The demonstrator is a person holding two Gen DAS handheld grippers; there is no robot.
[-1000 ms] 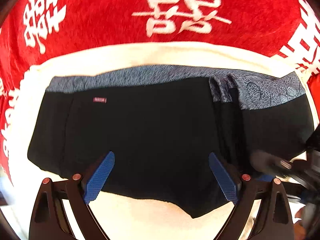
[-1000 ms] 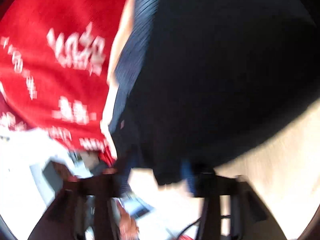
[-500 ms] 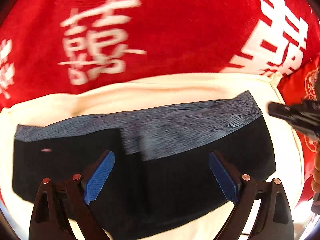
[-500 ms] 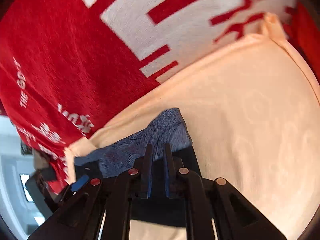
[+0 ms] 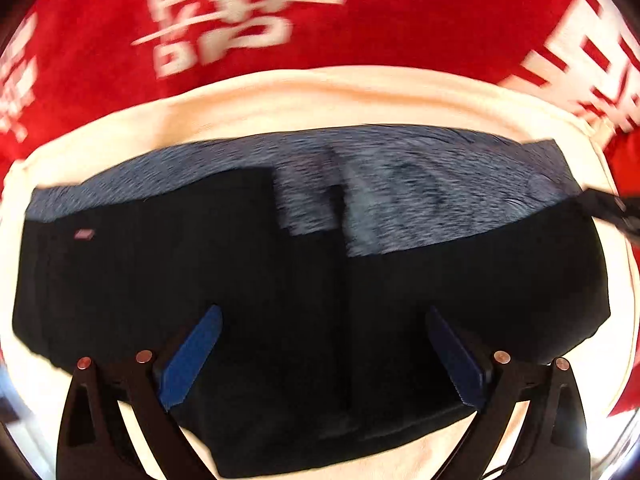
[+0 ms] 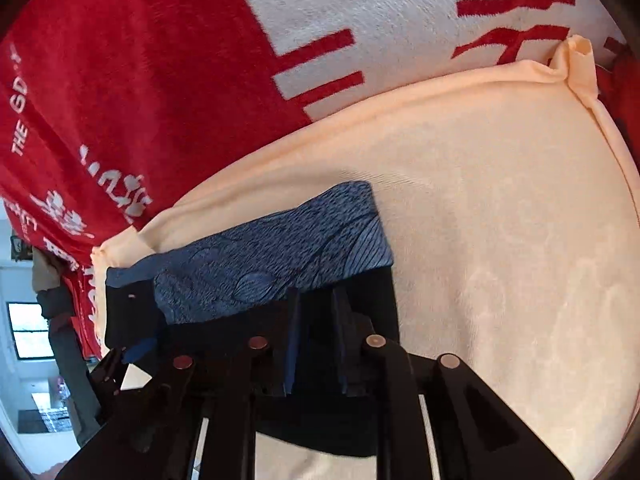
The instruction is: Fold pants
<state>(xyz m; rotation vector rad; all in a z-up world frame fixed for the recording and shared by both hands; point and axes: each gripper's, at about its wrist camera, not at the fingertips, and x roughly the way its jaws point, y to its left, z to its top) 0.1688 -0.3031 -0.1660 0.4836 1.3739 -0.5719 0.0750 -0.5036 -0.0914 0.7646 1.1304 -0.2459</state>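
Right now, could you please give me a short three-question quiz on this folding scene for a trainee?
1. True or false: the left claw is open wide above the black pants with a blue-grey patterned waistband.
2. The pants lie directly on: A) a cream cloth, B) bare wood, C) a green mat.
3. What colour is the plush blanket with white characters under that cloth?
Key: 1 true; 2 A; 3 red.
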